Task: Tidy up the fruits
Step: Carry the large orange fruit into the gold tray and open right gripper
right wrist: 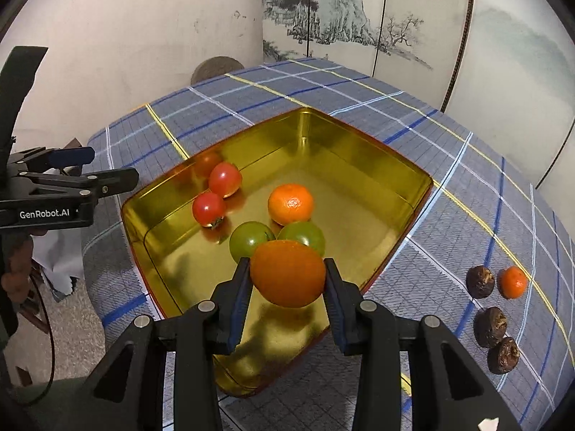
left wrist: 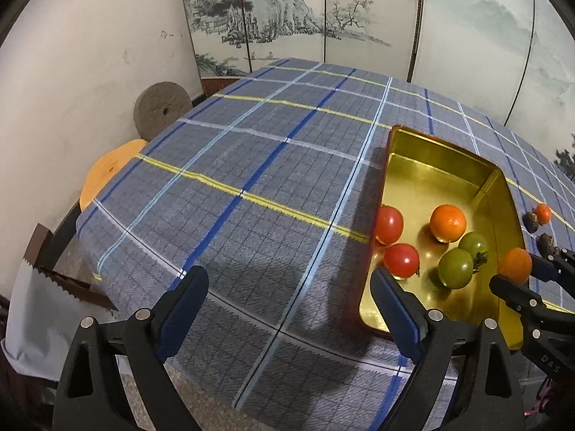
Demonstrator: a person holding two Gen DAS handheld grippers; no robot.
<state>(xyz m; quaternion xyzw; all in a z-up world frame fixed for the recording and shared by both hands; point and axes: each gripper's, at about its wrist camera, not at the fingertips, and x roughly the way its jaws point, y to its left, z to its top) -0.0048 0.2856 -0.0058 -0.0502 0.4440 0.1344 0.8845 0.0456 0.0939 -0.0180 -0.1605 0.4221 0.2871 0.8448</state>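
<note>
Here we read "GenRobot.AI" on our left gripper (right wrist: 107, 168), its fingers spread and empty left of the gold tin (right wrist: 359, 151). Our right gripper (right wrist: 287, 280) pinches an orange mandarin (right wrist: 287, 273) above the tin's near end.

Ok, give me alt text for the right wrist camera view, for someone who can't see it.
The right gripper holds an orange mandarin above a gold tin tray containing two red tomatoes, two green tomatoes and another mandarin. To the right on the blue plaid tablecloth lie three dark brown fruits and a small mandarin; the left gripper reaches in at left.
</note>
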